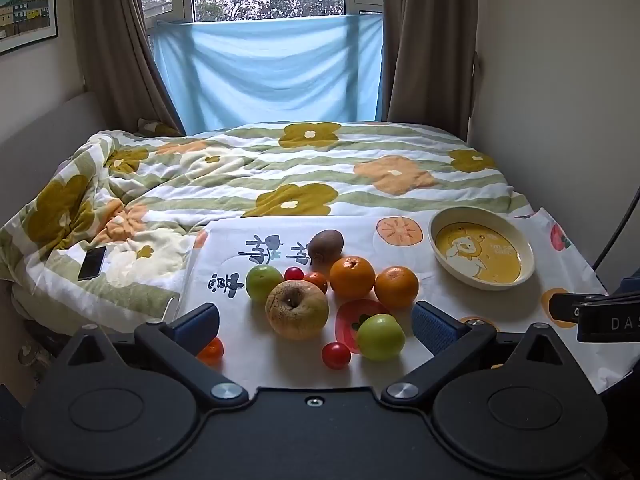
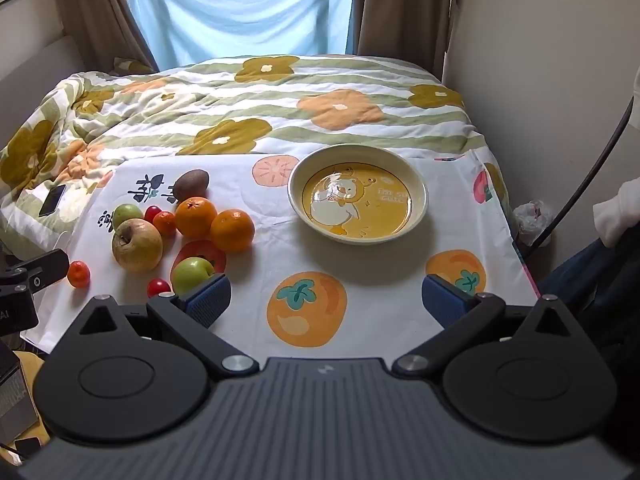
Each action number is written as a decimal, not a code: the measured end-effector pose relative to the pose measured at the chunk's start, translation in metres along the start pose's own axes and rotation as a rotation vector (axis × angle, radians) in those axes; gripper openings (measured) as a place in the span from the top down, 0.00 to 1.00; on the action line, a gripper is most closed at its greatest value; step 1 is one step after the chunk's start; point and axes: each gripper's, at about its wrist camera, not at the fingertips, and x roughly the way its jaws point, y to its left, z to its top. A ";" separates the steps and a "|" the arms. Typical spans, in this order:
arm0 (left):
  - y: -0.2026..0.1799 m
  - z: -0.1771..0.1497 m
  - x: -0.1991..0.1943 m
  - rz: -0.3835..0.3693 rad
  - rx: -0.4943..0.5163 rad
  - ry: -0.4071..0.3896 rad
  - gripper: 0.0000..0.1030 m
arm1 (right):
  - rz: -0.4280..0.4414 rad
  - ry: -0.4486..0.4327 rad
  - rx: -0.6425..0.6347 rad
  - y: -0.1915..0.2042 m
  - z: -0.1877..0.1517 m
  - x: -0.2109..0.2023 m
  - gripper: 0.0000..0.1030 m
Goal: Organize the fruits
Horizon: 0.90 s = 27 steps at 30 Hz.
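Reading "DAS": black right tongs [image 1: 592,312] label.

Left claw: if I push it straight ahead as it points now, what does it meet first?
Probably the big yellowish apple, sitting between the open left claw fingers' line; the cherry tomato lies nearer, slightly right. Depth is unclear.

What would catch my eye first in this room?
Probably the cluster of fruit on the white printed cloth, left of an empty yellow duck plate. Behind them lies a big flowered quilt under a blue-draped window.
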 end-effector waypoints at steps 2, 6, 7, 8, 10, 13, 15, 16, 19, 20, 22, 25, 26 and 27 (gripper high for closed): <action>-0.005 0.000 0.000 0.000 -0.001 -0.005 0.00 | 0.002 -0.001 0.000 0.000 0.000 0.000 0.00; -0.006 0.000 -0.001 -0.004 -0.006 -0.010 0.00 | 0.004 -0.010 0.003 -0.001 -0.001 -0.001 0.00; -0.008 0.001 -0.001 -0.002 -0.003 -0.009 0.00 | 0.005 -0.009 0.003 -0.001 -0.001 -0.001 0.00; 0.001 0.001 0.001 -0.016 -0.024 -0.004 0.00 | 0.004 -0.009 0.003 -0.001 -0.001 -0.002 0.00; 0.002 0.000 -0.003 -0.012 -0.026 -0.013 0.00 | 0.003 -0.010 -0.001 0.000 -0.003 -0.004 0.00; 0.001 0.000 -0.005 -0.009 -0.028 -0.014 0.00 | 0.008 -0.007 0.006 0.000 -0.004 -0.002 0.00; 0.001 0.000 -0.005 -0.009 -0.031 -0.016 0.00 | 0.010 -0.006 0.006 -0.001 -0.002 -0.003 0.00; 0.001 0.000 -0.006 -0.009 -0.032 -0.017 0.00 | 0.009 -0.007 0.005 0.000 -0.002 -0.005 0.00; 0.001 -0.001 -0.007 -0.007 -0.030 -0.020 0.00 | 0.009 -0.007 0.005 0.001 -0.001 -0.006 0.00; 0.001 -0.001 -0.008 -0.007 -0.030 -0.021 0.00 | 0.009 -0.007 0.005 0.001 -0.001 -0.006 0.00; 0.003 0.000 -0.009 -0.012 -0.032 -0.022 0.00 | 0.008 -0.008 0.005 0.001 -0.001 -0.006 0.00; 0.002 -0.001 -0.010 -0.015 -0.030 -0.023 0.00 | 0.008 -0.009 0.005 0.003 -0.002 -0.009 0.00; 0.002 0.000 -0.010 -0.015 -0.030 -0.023 0.00 | 0.008 -0.009 0.005 0.002 -0.002 -0.009 0.00; 0.002 0.000 -0.010 -0.015 -0.029 -0.023 0.00 | 0.009 -0.009 0.005 0.002 -0.002 -0.009 0.00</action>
